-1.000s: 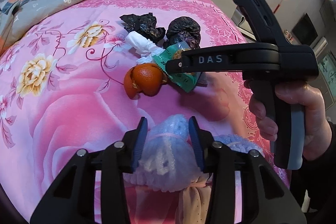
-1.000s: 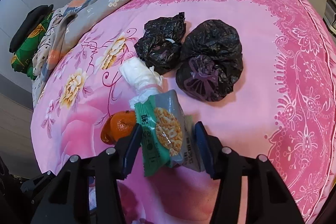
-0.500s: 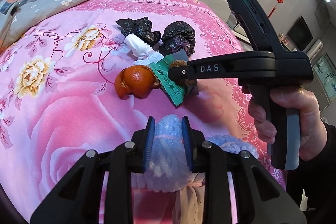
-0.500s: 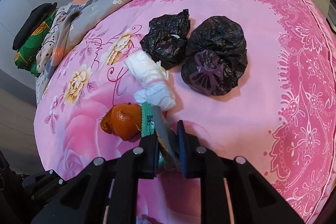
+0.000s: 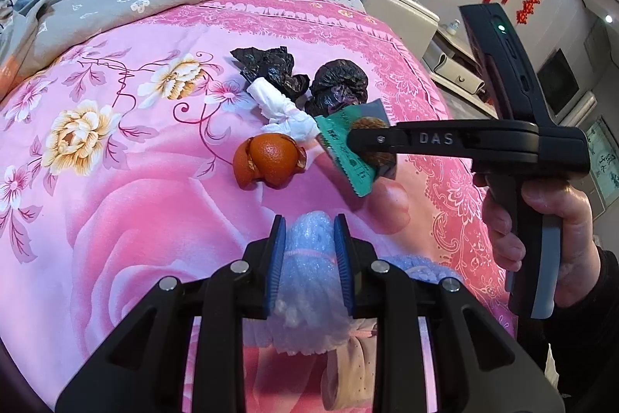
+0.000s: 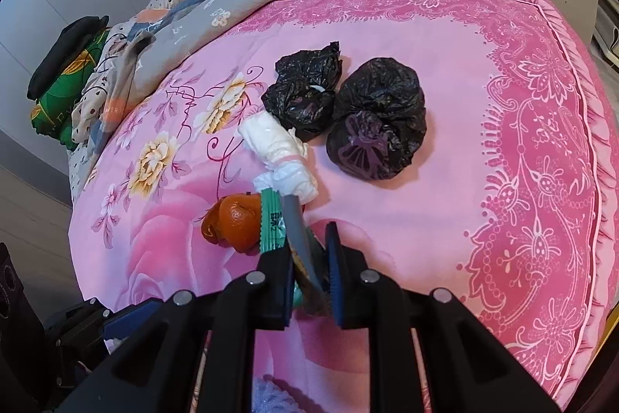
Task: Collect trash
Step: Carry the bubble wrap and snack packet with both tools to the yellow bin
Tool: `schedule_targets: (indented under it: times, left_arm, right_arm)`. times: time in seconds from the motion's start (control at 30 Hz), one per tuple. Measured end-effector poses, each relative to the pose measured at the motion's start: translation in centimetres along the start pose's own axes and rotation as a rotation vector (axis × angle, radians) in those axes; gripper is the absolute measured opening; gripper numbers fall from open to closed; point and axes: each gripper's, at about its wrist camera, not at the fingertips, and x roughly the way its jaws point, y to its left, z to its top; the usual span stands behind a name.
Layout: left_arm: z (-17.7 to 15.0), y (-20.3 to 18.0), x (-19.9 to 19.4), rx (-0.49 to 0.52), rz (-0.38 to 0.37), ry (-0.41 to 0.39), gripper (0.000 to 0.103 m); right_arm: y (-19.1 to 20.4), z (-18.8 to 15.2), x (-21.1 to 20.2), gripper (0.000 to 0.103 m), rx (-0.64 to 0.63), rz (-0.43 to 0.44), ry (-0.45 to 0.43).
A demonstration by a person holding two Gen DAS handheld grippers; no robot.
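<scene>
While your right gripper (image 6: 309,269) has its jaws clamped flat on the green snack wrapper (image 5: 348,149), just above the bed (image 5: 116,219) beside the orange peel (image 5: 271,161), treat it as light, slick film. Left gripper (image 5: 309,258) pinches soft foam wrap (image 5: 309,281). Open room lies toward the right edge.

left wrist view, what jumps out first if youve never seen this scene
The bright pink floral bedspread fills the view, with trash clustered mid-bed: two black bags, a white wad and an orange peel. The right gripper pinches a green snack wrapper; the left gripper squeezes a bluish foam bundle.
</scene>
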Motion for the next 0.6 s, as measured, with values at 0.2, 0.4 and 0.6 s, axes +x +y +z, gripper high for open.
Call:
schedule_targets:
  times: [0.2, 0.4, 0.6]
  left_arm:
    - [0.7, -0.2, -1.5, -0.005, 0.018, -0.027, 0.024]
    - [1.4, -1.3, -3.6, 0.007, 0.032, -0.066, 0.024]
    - [2.2, -2.6, -5.6, 0.016, 0.042, -0.107, 0.024]
  right_arm:
    - [-0.3, -0.2, -2.1, 0.014, 0.007, 0.007, -0.031]
    - [-0.5, -0.6, -4.6, 0.014, 0.007, 0.020, -0.063]
    - [-1.0, -1.1, -8.0, 0.014, 0.008, 0.020, -0.110]
